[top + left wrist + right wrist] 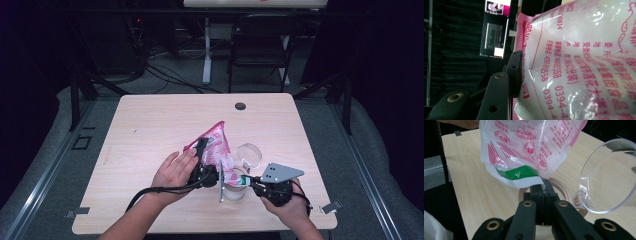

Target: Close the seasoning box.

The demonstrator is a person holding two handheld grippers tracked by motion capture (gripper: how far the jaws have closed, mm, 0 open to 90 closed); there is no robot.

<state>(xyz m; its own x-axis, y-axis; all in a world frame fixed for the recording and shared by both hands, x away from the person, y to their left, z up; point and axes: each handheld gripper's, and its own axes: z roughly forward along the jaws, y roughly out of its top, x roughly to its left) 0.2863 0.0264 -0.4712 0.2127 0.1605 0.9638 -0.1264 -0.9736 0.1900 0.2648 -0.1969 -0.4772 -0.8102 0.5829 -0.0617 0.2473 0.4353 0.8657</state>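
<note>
The pink-and-white bag [579, 62] bears red print, digits "400" and "0394" legible. The left hand-held gripper [202, 150] clamps it; the right hand-held gripper [543, 185], jaws closed, pinches its green-striped corner above a jar [234, 191] on the pale wooden counter [150, 125], dark room behind.

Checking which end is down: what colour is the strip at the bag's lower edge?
Green, on the bag; clearest in the right gripper view.

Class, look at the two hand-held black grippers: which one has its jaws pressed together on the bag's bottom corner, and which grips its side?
The right gripper pinches the pink-and-white plastic bag at its green-striped corner, jaws together. The left gripper clamps the bag's side, jaws apart.
</note>
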